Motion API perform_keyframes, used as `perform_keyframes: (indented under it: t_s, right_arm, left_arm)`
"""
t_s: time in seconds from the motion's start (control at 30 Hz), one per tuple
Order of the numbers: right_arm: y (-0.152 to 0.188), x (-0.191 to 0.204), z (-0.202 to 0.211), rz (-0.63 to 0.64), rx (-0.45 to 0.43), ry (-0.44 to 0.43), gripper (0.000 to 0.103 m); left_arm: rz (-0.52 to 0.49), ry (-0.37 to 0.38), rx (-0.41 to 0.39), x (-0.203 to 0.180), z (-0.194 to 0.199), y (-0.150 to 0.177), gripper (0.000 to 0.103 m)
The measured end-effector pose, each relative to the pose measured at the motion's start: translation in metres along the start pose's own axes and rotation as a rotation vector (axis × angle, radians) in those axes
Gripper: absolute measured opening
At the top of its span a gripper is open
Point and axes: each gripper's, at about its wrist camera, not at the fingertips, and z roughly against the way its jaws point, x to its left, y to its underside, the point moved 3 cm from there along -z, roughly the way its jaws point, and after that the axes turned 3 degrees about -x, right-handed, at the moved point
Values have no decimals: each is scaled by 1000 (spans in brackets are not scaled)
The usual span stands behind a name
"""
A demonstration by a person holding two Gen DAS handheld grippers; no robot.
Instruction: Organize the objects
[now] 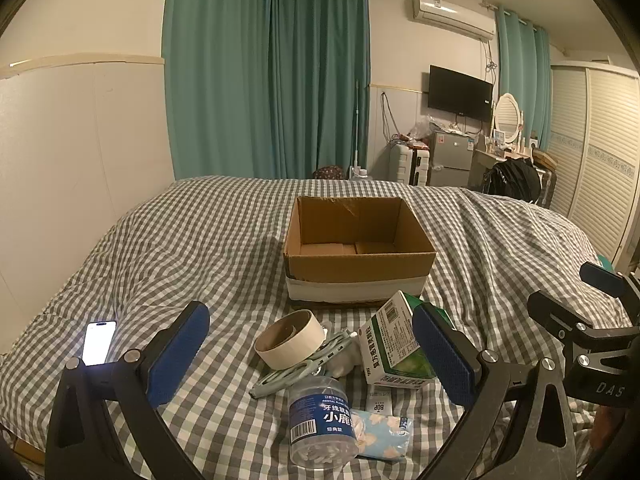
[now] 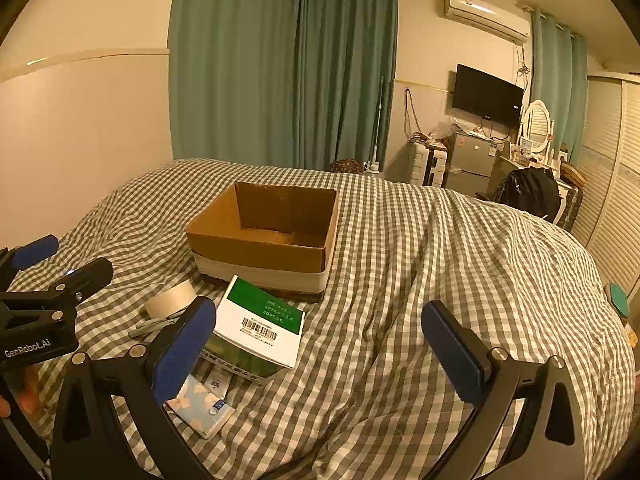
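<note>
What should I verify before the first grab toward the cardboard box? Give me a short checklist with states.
1. Left gripper open and holding nothing: ok.
2. Right gripper open and holding nothing: ok.
3. Cardboard box open-topped, upright, room inside: ok.
4. Floss jar lies between the left gripper's pads, top unobstructed: ok.
5. Scissors free of the tape roll: not ok, they lie partly under it.
6. Medicine box resting flat: not ok, it is tilted on other items.
</note>
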Motion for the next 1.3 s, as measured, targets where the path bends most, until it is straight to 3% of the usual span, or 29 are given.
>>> perform_keyframes:
  t_s: [1.3]
  right_arm:
    - [0,8,-2,2,25,-49,103]
  left_arm:
    - [29,-8,4,-4,2,0,103]
